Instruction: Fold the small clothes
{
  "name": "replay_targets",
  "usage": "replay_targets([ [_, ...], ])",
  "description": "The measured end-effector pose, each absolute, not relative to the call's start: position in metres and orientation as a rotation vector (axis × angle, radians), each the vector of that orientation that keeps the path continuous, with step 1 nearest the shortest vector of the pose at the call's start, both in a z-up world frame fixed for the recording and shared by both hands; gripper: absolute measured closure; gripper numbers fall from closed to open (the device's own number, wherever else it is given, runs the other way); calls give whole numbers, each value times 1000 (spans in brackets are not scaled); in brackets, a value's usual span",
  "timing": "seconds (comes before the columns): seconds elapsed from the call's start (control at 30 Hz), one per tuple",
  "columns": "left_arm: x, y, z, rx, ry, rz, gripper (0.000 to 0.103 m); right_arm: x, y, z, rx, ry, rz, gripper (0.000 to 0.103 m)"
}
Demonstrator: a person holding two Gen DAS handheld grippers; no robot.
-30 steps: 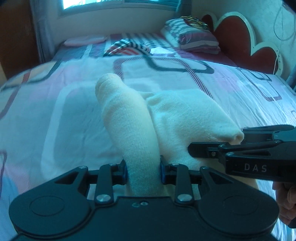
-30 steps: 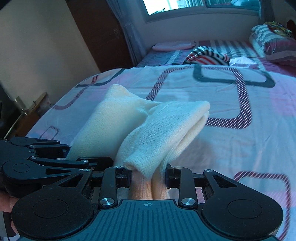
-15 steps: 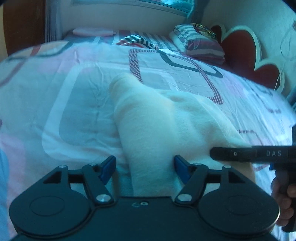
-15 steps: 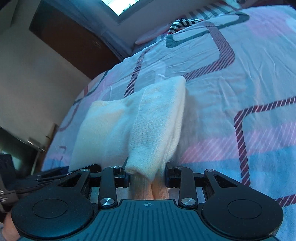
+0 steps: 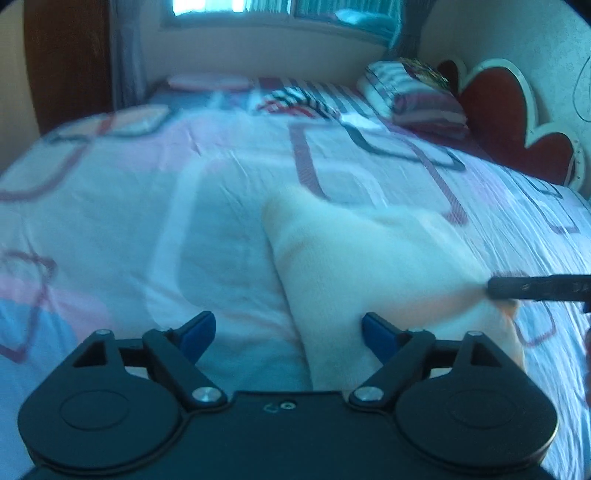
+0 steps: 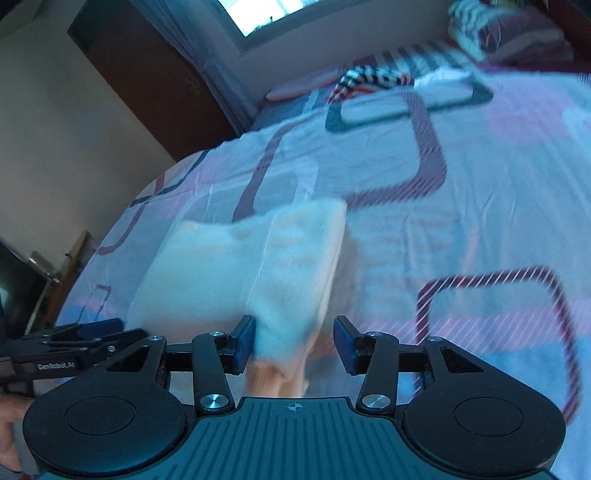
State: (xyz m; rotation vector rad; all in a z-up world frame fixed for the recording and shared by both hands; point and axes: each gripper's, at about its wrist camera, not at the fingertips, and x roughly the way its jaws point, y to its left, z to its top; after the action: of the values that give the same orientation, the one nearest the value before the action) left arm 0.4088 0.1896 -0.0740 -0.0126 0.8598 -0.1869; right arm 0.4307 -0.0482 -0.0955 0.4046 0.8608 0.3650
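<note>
A cream folded garment [image 5: 362,266] lies flat on the patterned bedspread [image 5: 110,221]. My left gripper [image 5: 288,334] is open, its jaws wide apart; the near left edge of the garment lies between them, untouched. In the right wrist view the same garment [image 6: 251,266] lies ahead, and my right gripper [image 6: 293,345] is open with the garment's near right corner between its blue pads [image 6: 245,343]. The right gripper's finger shows side-on at the left wrist view's right edge [image 5: 535,286]. The left gripper shows at the right wrist view's left edge [image 6: 74,339].
A striped black, white and red cloth [image 5: 295,101] and a striped pillow [image 5: 413,96] lie at the far end of the bed. A red heart-shaped headboard [image 5: 517,122] stands on the right. A dark wooden door [image 6: 147,74] and a window [image 6: 277,14] are beyond.
Both grippers have opened and let go of the garment: the left one first, the right one after. The garment has dropped flat onto the bed, and both grippers have drawn back a little.
</note>
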Motion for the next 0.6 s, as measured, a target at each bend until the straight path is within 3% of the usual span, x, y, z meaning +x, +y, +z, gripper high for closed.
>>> replay_targets([
  [0.07, 410, 185, -62, -9, 812, -182, 27, 433, -46, -81, 387, 818, 376, 63],
  [0.1, 411, 181, -56, -18, 792, -204, 31, 435, -40, -75, 358, 803, 386, 70],
  [0.13, 414, 174, -52, -27, 775, -235, 41, 437, -32, -72, 313, 794, 399, 78],
  [0.17, 417, 167, -50, -29, 768, -257, 48, 440, -22, -70, 275, 796, 415, 79],
  [0.37, 438, 134, -82, 19, 872, -303, 50, 453, 18, -111, 15, 888, 404, 79],
  [0.6, 417, 140, -80, 49, 836, -310, 51, 440, 11, -102, 33, 857, 388, 79],
])
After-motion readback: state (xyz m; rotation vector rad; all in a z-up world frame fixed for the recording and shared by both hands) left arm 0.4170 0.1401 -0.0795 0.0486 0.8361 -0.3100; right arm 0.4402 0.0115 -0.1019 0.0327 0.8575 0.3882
